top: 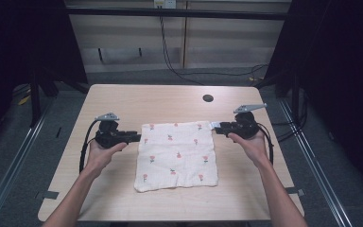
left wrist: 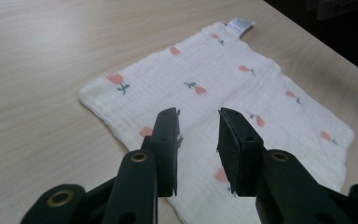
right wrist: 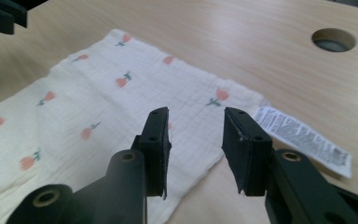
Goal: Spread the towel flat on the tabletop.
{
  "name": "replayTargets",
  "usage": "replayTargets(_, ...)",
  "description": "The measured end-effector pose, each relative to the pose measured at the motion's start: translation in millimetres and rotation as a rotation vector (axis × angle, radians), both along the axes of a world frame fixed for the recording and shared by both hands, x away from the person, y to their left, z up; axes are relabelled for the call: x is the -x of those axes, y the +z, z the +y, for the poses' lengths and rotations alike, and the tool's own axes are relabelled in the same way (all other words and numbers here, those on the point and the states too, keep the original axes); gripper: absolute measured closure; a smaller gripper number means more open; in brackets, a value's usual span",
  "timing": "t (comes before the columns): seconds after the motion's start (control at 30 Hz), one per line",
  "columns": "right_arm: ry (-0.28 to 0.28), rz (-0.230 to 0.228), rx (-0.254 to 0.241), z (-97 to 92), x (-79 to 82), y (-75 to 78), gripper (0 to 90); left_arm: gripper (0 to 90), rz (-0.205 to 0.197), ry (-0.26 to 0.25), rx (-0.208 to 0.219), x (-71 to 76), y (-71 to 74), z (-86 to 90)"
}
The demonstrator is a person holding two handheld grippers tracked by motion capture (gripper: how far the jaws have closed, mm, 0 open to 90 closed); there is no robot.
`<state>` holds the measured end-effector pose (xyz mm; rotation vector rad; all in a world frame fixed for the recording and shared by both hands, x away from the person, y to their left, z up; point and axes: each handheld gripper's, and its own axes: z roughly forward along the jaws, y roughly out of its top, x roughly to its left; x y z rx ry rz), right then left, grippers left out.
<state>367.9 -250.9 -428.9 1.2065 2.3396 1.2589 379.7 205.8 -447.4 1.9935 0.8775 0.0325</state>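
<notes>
Cloth (top: 177, 156): you have a cream-white cloth with small pink flowers on green stems, dotted all over.
Cloth tag (right wrist: 303, 139): white with tiny dark print, too small to read.
Table (top: 123, 101): light wood colour with thin pale stripes.
Table hole (top: 208, 98): dark from above, maybe grey inside.
Left gripper (left wrist: 198, 135): your jaws are black, with brass-coloured rings.
Right gripper (right wrist: 196, 140): black too, same brassy rings.
Top plates (top: 249, 108): grey.
Cables (top: 86, 142): black.
</notes>
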Motion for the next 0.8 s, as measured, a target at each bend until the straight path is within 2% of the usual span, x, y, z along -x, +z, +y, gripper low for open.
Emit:
replayTargets(0.03, 0.002, 0.0, -0.001, 0.5, 5.0, -1.6, 61.6, 66.7, 0.001, -0.006, -0.026, 4.6, 0.1, -0.4)
replayTargets(0.07, 0.002, 0.0, -0.001, 0.5, 5.0, -1.6, 61.6, 63.3, 0.001, -0.006, -0.026, 4.6, 0.1, -0.4)
replayTargets(0.1, 0.025, 0.003, 0.015, 3.0, 15.1, -5.9, 61.6, 61.9, 0.011, -0.038, -0.046, 15.4, -1.4, -1.2)
replayTargets(0.13, 0.025, 0.003, 0.015, 3.0, 15.1, -5.9, 61.6, 61.1, 0.011, -0.038, -0.046, 15.4, -1.4, -1.2)
replayTargets(0.17, 0.052, 0.018, 0.033, 8.8, 26.5, -11.6, 61.0, 60.7, 0.013, -0.072, -0.055, 25.9, -5.0, -1.8)
replayTargets(0.2, 0.052, 0.018, 0.033, 8.8, 26.5, -11.6, 61.0, 60.4, 0.013, -0.072, -0.055, 25.9, -5.0, -1.8)
replayTargets(0.23, 0.075, 0.025, 0.058, 13.2, 31.8, -16.1, 60.2, 60.4, 0.007, -0.082, -0.068, 31.5, -7.0, -3.3)
replayTargets(0.27, 0.116, 0.056, 0.116, 23.5, 42.3, -26.2, 58.8, 60.0, 0.007, -0.111, -0.054, 39.6, -12.5, -5.3)
replayTargets(0.3, 0.124, 0.056, 0.141, 27.2, 46.5, -30.5, 58.6, 60.1, 0.013, -0.126, -0.063, 42.2, -16.4, -7.3)
replayTargets(0.33, 0.124, 0.056, 0.141, 27.2, 46.5, -30.5, 58.6, 60.2, 0.013, -0.126, -0.063, 42.2, -16.4, -7.3)
replayTargets(0.37, 0.117, 0.071, 0.122, 29.5, 49.6, -38.9, 57.3, 60.6, 0.023, -0.129, -0.091, 44.7, -27.1, -12.3)
replayTargets(0.4, 0.117, 0.071, 0.122, 29.5, 49.6, -38.9, 57.3, 60.9, 0.023, -0.129, -0.091, 44.7, -27.1, -12.3)
replayTargets(0.43, 0.092, 0.08, 0.117, 30.3, 49.8, -47.8, 54.1, 62.4, 0.027, -0.134, -0.138, 45.1, -36.2, -18.7)
replayTargets(0.53, 0.08, 0.091, 0.095, 31.0, 47.5, -59.7, 48.1, 62.8, 0.047, -0.119, -0.115, 45.3, -43.7, -21.7)
replayTargets(0.57, 0.08, 0.091, 0.095, 31.0, 47.5, -59.7, 48.1, 62.8, 0.053, -0.132, -0.14, 46.2, -45.6, -24.6)
replayTargets(0.6, 0.083, 0.084, 0.091, 30.9, 46.2, -61.6, 47.6, 62.5, 0.041, -0.143, -0.16, 48.0, -46.9, -27.4)
replayTargets(0.63, 0.063, 0.067, 0.112, 30.7, 44.7, -63.5, 47.6, 61.0, 0.044, -0.148, -0.163, 48.9, -48.8, -29.9)
replayTargets(0.73, 0.049, 0.057, 0.116, 27.7, 42.2, -65.4, 48.9, 59.3, 0.024, -0.132, -0.165, 48.3, -48.8, -28.9)
replayTargets(0.77, 0.035, 0.046, 0.167, 26.5, 41.2, -67.3, 55.4, 59.1, 0.023, -0.121, -0.155, 47.1, -48.2, -27.1)
replayTargets(0.8, 0.035, 0.046, 0.167, 26.5, 41.2, -67.3, 55.4, 59.1, 0.023, -0.11, -0.154, 45.9, -47.7, -25.4)
